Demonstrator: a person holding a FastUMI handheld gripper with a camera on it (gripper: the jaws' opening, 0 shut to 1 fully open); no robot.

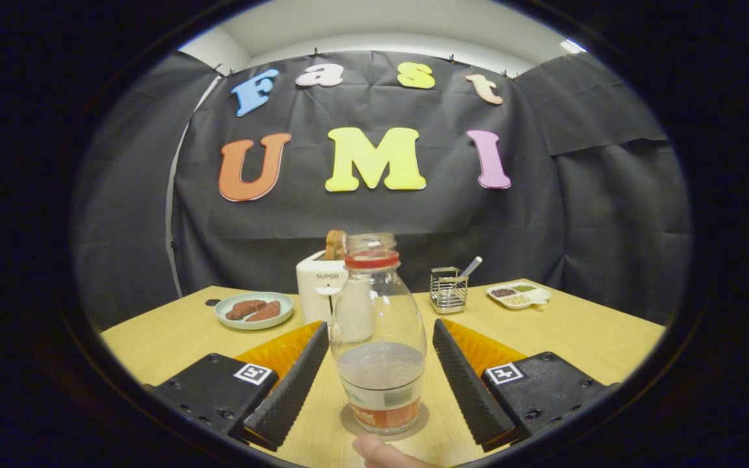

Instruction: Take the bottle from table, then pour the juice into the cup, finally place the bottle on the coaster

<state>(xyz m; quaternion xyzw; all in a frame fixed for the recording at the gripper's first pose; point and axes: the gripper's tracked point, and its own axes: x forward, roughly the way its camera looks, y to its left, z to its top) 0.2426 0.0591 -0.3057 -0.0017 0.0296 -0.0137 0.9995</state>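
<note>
Wooden table holds the SUPOR-marked toaster beyond the bottle between the spread gripper.

Gripper: ribbed fingers spread; square markers; screws

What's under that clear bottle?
The clear glass bottle with the red neck ring stands on a round grey coaster, between the open hand-held gripper's fingers; the coaster's middle is covered.

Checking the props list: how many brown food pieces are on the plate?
2. Both lie side by side on the plate left of the toaster, beyond the open tongs: left piece, right piece. Nothing seems hidden.
</note>
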